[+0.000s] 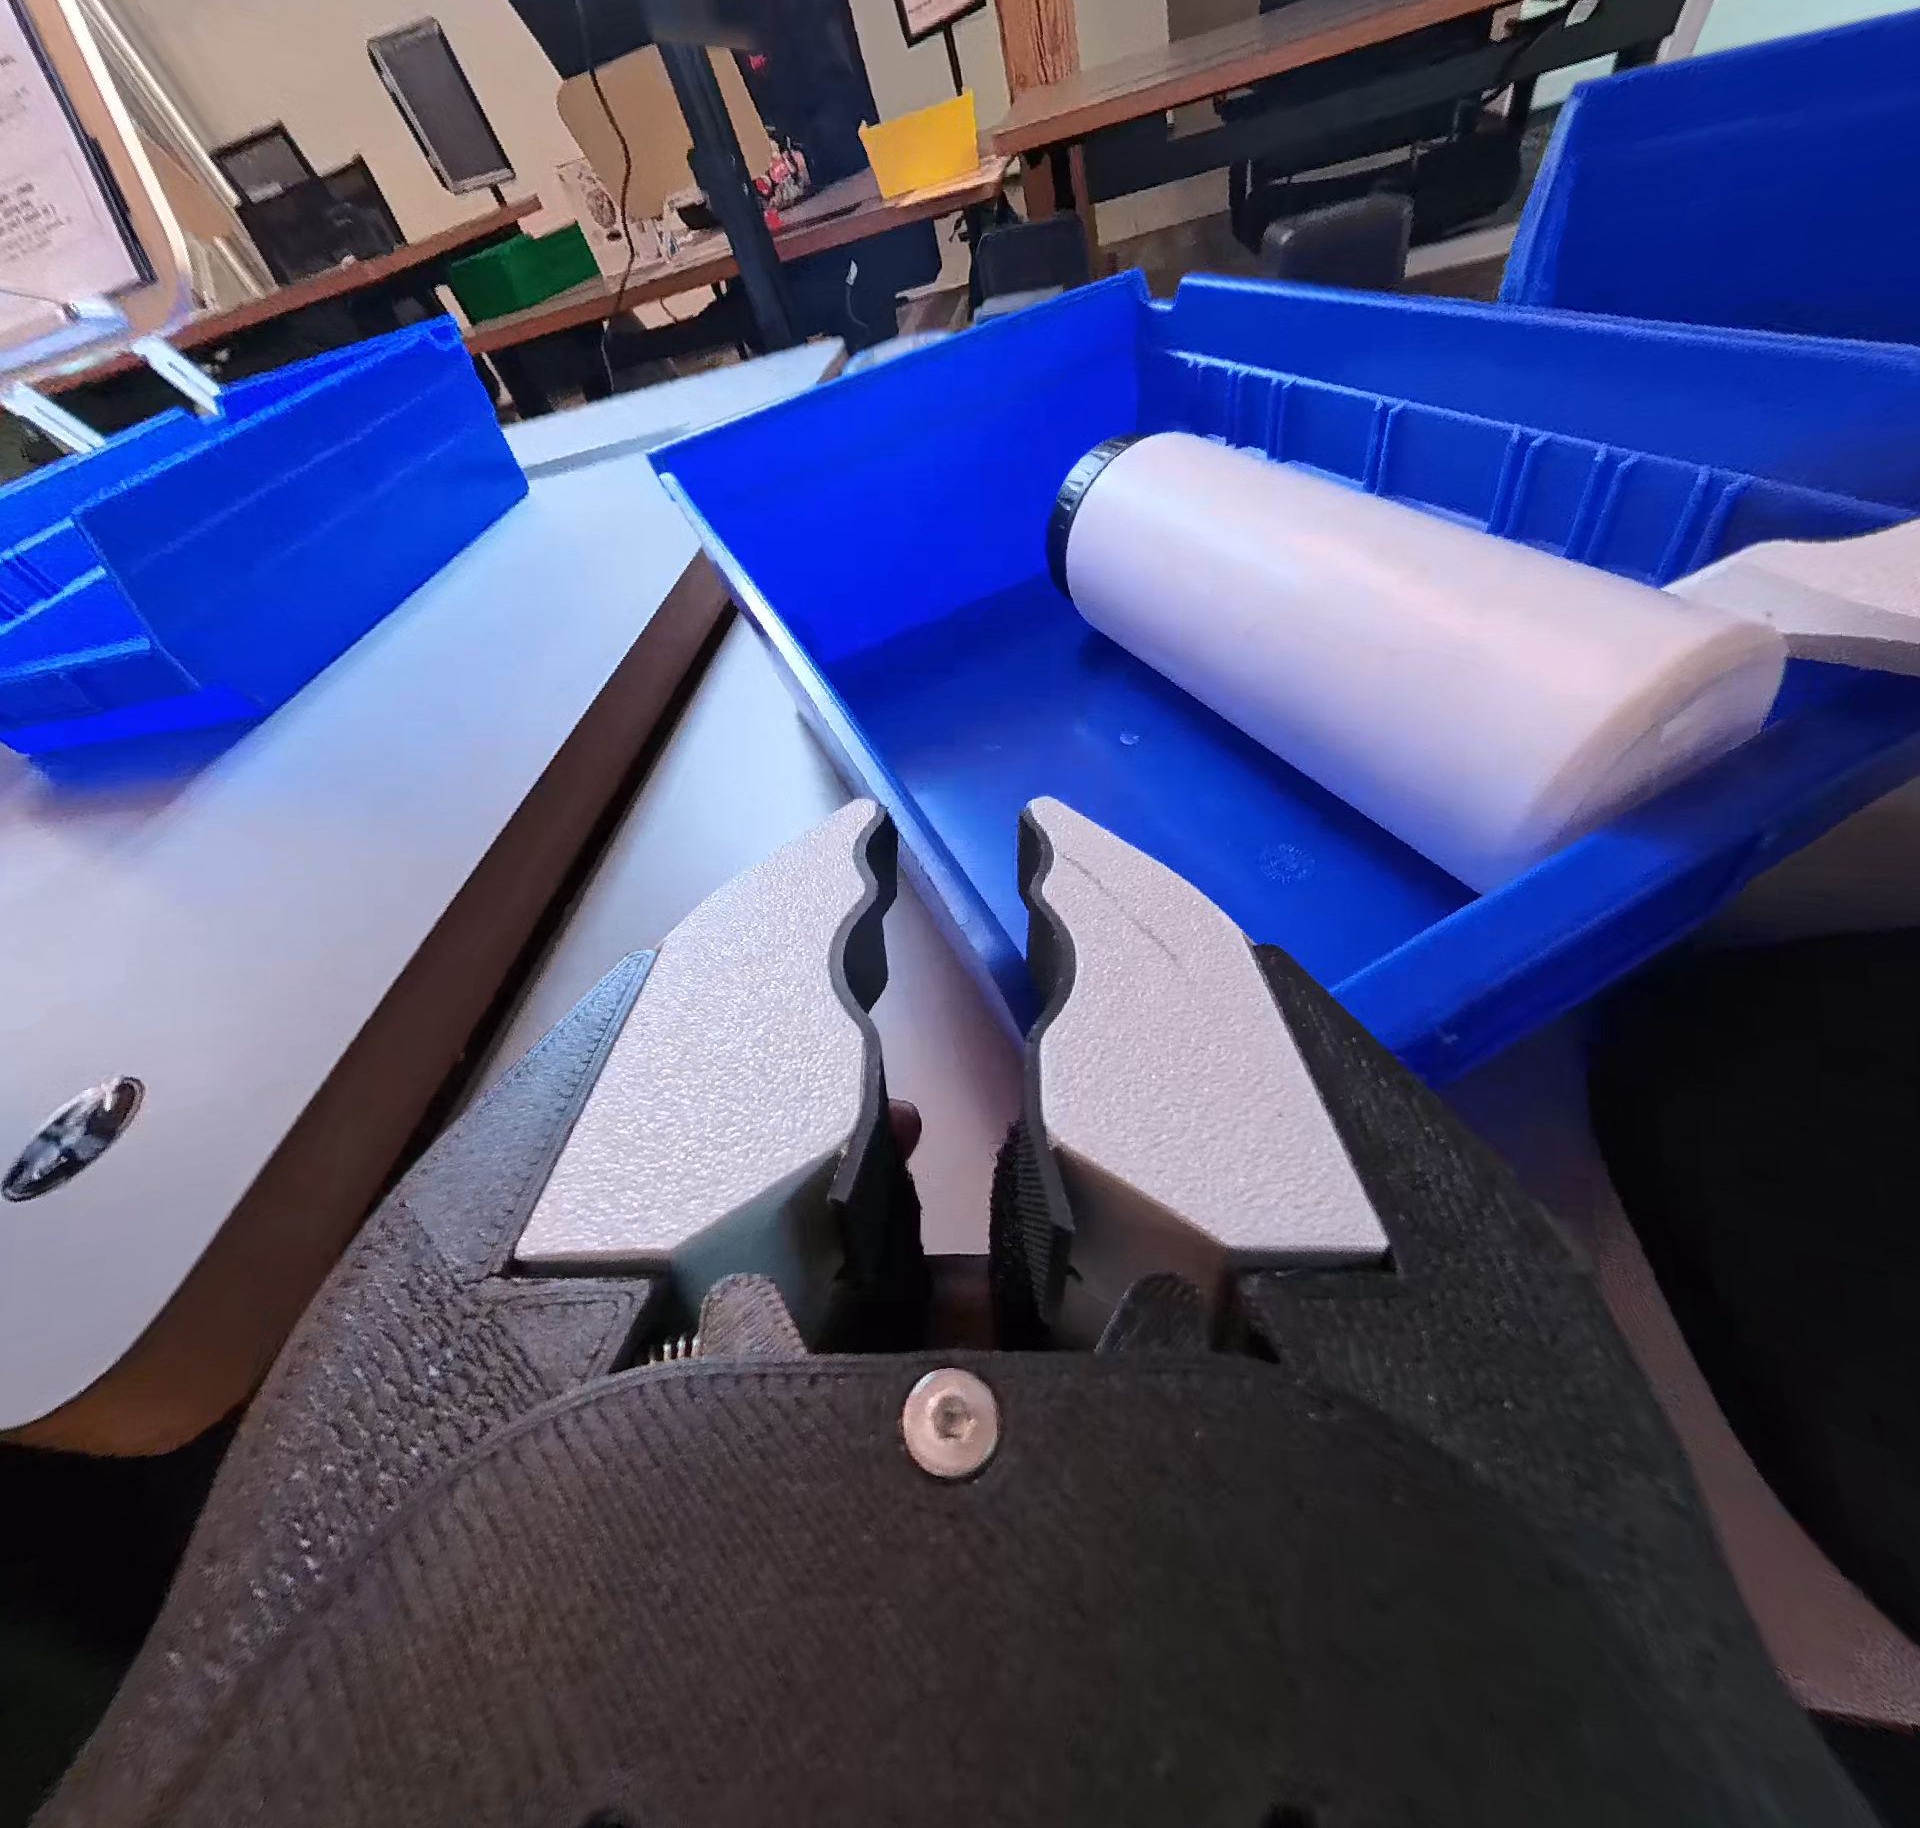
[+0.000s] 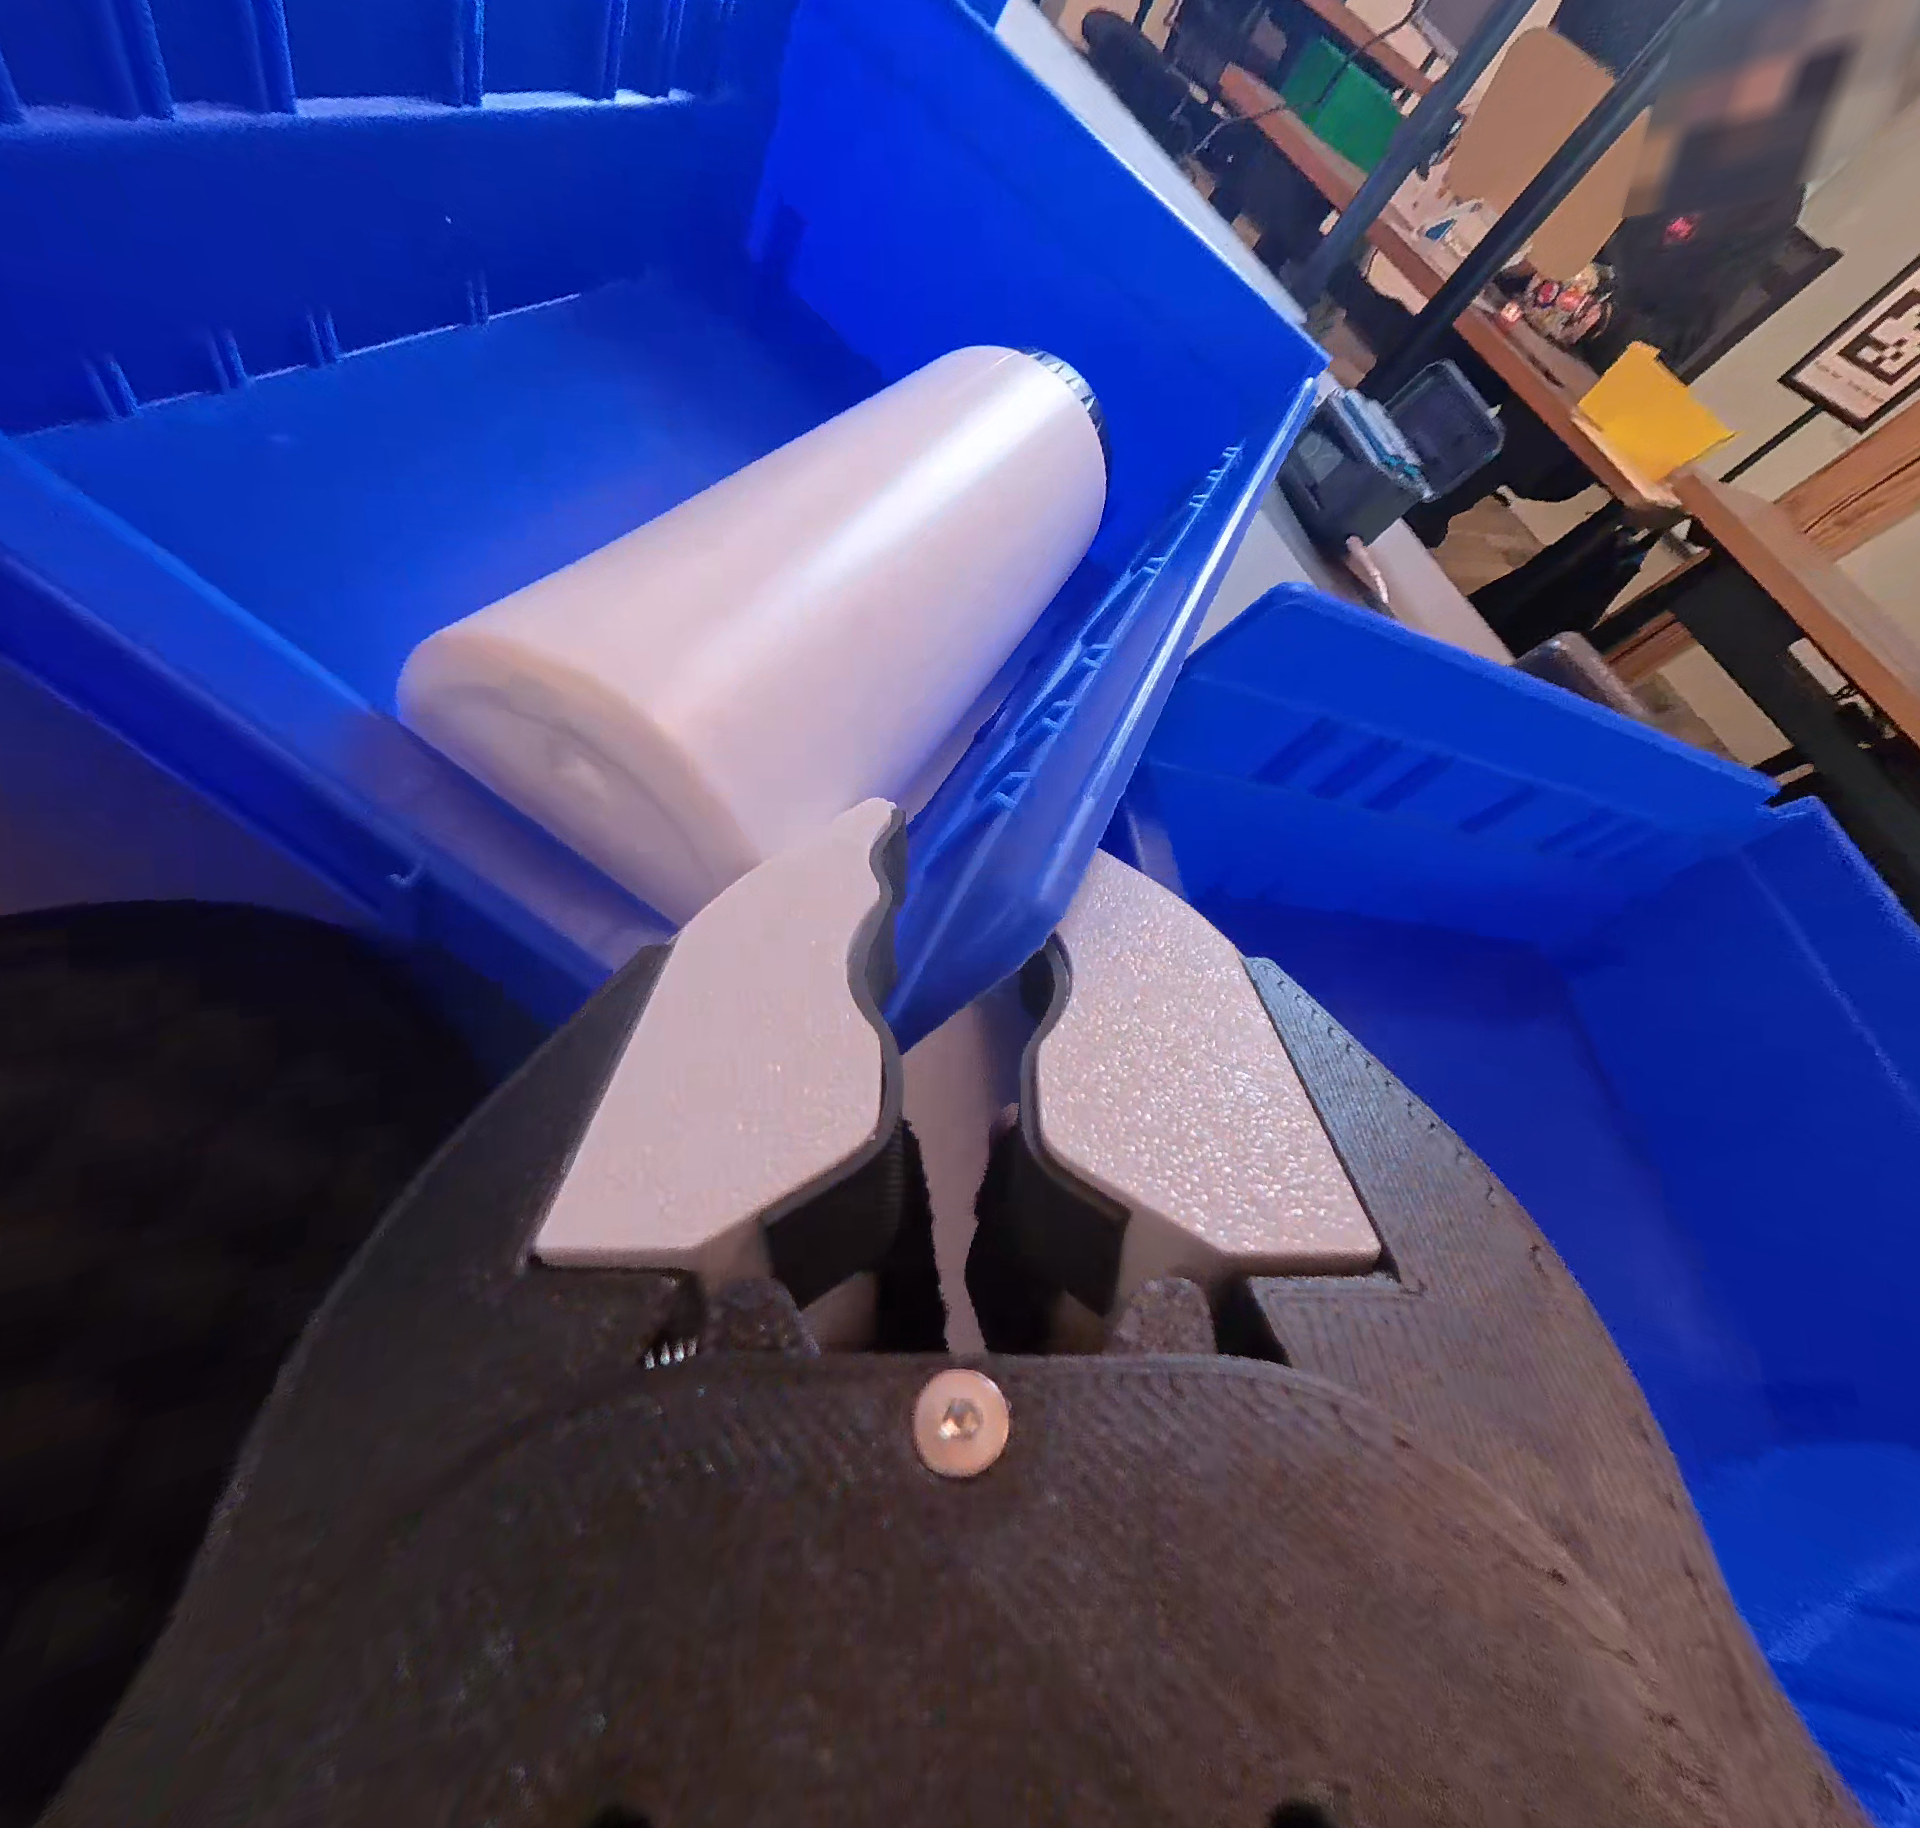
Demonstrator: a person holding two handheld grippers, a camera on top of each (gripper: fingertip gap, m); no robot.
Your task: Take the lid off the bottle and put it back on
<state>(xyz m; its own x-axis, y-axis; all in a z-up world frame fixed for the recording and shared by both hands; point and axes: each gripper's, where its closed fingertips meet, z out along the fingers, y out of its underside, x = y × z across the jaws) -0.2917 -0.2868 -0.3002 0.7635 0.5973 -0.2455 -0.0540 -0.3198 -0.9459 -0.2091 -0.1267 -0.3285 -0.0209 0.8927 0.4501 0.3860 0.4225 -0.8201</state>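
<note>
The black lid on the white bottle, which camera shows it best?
The left wrist view. There the lid shows as a dark ribbed ring on the far end of the bottle, which lies in the blue bin. The right wrist view looks from the bottle's base, so only a thin dark sliver shows.

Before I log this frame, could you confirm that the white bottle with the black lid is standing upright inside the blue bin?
Not quite: the white bottle is lying on its side, not standing upright. The left wrist view shows it resting lengthwise on the floor of the blue bin, with its black lid pointing sideways towards the bin's far end. The rest holds: the bottle is white, the lid is black and on, and it is inside the bin.
</note>
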